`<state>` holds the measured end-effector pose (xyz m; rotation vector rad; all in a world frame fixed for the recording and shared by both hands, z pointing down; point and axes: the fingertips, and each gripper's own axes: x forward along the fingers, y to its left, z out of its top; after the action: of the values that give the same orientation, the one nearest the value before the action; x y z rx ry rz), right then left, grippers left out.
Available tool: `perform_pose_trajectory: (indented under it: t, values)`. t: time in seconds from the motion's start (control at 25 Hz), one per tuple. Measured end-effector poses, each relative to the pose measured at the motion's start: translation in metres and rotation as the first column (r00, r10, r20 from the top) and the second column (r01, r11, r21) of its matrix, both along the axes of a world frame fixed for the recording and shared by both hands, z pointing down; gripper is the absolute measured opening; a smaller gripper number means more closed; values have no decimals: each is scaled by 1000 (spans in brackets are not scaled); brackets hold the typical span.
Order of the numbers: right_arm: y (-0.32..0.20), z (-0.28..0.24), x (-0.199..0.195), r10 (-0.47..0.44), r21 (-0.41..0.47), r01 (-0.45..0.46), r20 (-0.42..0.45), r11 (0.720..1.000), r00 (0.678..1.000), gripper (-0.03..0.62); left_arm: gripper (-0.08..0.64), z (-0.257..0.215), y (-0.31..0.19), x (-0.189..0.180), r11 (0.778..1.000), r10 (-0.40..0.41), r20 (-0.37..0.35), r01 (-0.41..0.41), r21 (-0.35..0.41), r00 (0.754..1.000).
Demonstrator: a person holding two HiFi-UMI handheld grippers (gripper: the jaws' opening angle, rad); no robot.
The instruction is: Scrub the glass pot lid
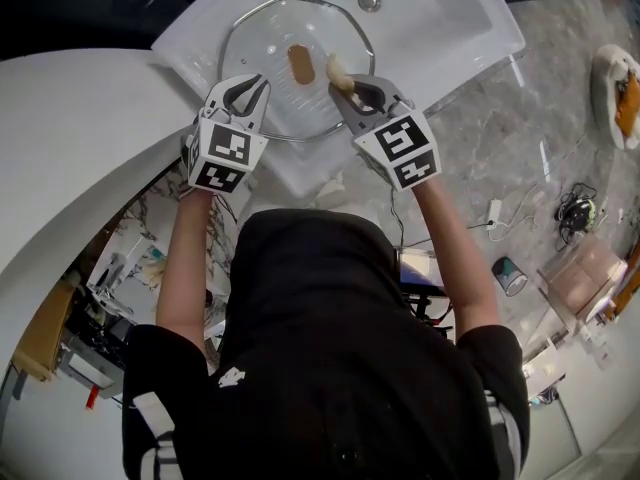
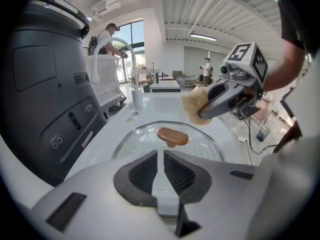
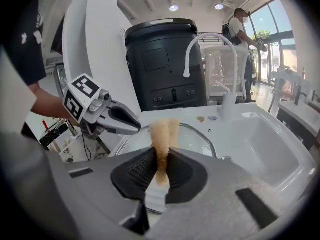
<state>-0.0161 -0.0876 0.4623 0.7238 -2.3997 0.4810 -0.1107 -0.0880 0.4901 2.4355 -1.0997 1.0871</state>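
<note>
Glass pot lid is laid in the sink; sponge is clamped in right tongs, left tongs closed, empty; scrubbing judged not yet begun.

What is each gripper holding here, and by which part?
The right gripper pinches the tan sponge by one end; the rest sticks out past the jaw tips. The left gripper is shut on nothing.
</note>
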Motion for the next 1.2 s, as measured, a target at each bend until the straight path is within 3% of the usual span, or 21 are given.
perform_pose_trajectory:
  t: [0.28,0.36,0.52,0.76,1.0,1.2]
  values:
    - [12,22,4,-12,-42,11,-35,999,999,25,19,11,-8,-1,999,44,29,-43,-25,999]
    - [14,24,7,-11,-47,9,-40,999,999,25,105,13,-10,3,997,60,21,-59,-43,998]
    - [17,26,10,-7,-52,5,-45,999,999,25,133,17,-12,4,993,96,45,-92,-67,994]
    - [19,32,14,-12,-63,8,-59,998,998,25,252,28,-11,8,976,179,74,-167,-143,981]
    - [24,36,16,-15,-70,10,-73,998,997,25,288,39,-6,13,959,235,96,-215,-184,967]
    - [25,41,20,-12,-74,6,-76,997,997,25,290,46,-4,14,955,237,89,-216,-202,967]
